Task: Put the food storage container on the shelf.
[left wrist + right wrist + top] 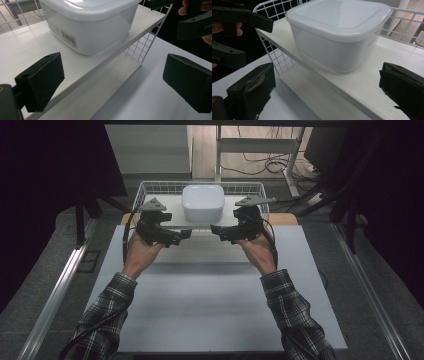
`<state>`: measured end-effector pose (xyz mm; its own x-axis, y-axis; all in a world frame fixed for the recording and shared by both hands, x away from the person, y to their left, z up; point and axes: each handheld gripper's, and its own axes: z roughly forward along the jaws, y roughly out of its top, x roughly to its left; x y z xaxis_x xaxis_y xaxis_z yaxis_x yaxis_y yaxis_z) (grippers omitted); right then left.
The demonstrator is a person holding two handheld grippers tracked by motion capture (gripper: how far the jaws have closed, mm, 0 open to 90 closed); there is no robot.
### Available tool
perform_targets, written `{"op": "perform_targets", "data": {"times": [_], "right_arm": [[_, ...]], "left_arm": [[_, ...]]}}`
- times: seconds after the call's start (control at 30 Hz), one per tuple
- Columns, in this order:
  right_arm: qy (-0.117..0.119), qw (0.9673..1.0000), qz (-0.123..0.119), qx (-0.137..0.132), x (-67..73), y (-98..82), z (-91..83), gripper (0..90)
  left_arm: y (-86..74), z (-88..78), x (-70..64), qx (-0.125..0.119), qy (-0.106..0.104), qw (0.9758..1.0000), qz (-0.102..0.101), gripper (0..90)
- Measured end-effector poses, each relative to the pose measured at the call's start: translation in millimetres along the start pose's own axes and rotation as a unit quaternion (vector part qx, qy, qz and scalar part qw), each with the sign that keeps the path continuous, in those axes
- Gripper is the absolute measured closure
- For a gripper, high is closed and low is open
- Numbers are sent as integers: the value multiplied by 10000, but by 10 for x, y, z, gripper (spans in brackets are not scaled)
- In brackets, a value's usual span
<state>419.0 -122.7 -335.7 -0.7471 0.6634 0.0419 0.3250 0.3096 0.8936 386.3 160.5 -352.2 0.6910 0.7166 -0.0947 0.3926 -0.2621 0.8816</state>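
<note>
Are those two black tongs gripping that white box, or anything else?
Nothing is held. The left tongs and right tongs both stand open in front of the lidded white box, which rests untouched on the shelf board.

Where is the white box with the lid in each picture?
High view: the white lidded box sits top centre, on the white board.
Left gripper view: box at top centre.
Right gripper view: box at upper centre.
Shared landmark: the white wire basket.
</note>
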Motion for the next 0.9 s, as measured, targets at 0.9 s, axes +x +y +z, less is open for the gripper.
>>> {"op": "perform_targets", "data": {"times": [0.9], "right_arm": [[50, 9991, -355, 210, 213, -324, -163, 6]], "left_arm": [[-475, -51, -225, 66, -289, 9995, -53, 29]]}}
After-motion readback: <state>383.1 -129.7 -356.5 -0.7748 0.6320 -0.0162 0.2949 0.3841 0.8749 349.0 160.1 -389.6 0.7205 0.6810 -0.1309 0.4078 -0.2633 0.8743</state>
